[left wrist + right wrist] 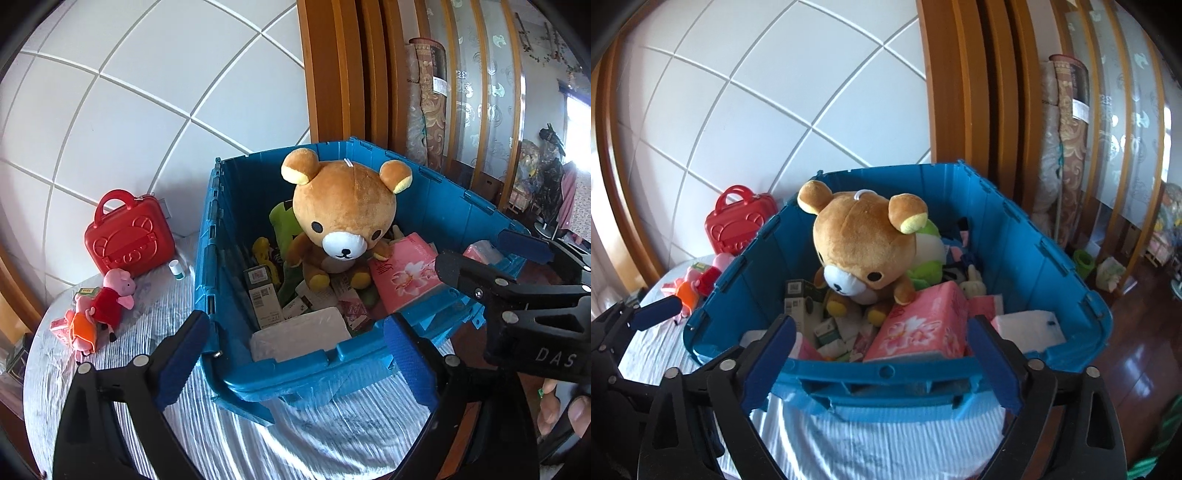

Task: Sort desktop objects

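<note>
Both grippers, left gripper and right gripper, gape empty near the blue plastic crate; only the right wrist view shows the green plush frog behind the brown plush bear.

You had the crate sitting on the table dead ahead, at about 12 o'clock from both grippers. The teddy bear sat upright inside it, on top of a pile of small boxes. The tissue pack lay in the crate at the bear's 3 o'clock, leaning against it. Off at your 9 o'clock, outside the crate, the pig plush lay on the table, with the little suitcase behind it against the wall and a small bottle between suitcase and crate.
</note>
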The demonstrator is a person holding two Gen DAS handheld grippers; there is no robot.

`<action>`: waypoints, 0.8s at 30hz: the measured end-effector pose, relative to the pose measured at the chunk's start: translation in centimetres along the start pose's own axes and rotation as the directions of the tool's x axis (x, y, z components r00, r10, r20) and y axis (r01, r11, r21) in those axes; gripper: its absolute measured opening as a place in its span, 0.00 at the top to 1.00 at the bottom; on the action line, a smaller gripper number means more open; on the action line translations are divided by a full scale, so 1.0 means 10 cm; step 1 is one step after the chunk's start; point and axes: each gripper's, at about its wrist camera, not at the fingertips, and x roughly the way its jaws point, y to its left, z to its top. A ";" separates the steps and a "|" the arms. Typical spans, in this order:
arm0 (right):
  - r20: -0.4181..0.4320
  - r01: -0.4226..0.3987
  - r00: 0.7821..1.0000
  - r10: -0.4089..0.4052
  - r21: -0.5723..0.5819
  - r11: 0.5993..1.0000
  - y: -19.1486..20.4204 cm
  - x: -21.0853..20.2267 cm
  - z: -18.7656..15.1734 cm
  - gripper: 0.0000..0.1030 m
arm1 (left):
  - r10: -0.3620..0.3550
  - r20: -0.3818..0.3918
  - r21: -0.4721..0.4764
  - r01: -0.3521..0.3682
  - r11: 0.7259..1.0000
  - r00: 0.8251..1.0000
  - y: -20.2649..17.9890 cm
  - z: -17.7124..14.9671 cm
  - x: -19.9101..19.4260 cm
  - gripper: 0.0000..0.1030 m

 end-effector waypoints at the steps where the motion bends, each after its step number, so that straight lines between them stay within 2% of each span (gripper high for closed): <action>1: 0.004 0.008 1.000 -0.008 0.004 1.000 0.02 -0.06 -0.02 0.00 | -0.002 0.005 0.002 0.002 1.000 1.000 0.01 -0.02 -0.04 0.05; 7: 0.035 0.078 0.996 -0.079 0.021 0.997 0.21 -0.44 -0.14 0.00 | 0.008 0.059 -0.015 -0.007 1.000 0.998 0.26 -0.16 -0.37 0.03; 16: 0.048 0.139 0.989 -0.140 0.007 0.990 0.82 -0.82 -0.40 0.00 | 0.044 0.149 -0.078 -0.033 0.996 0.988 0.88 -0.49 -0.99 0.03; 19: 0.072 0.178 0.982 -0.177 -0.007 0.984 1.05 -0.96 -0.50 0.00 | 0.029 0.159 -0.126 -0.009 0.992 0.987 1.06 -0.60 -1.14 0.02; 22: 0.077 0.178 0.981 -0.176 -0.015 0.984 1.23 -1.07 -0.57 0.00 | -0.005 0.166 -0.145 0.030 0.989 0.986 1.20 -0.71 -1.25 0.02; 24: 0.079 0.181 0.981 -0.180 -0.014 0.983 1.32 -1.13 -0.61 0.00 | 0.005 0.163 -0.156 0.020 0.988 0.987 1.26 -0.76 -1.30 0.02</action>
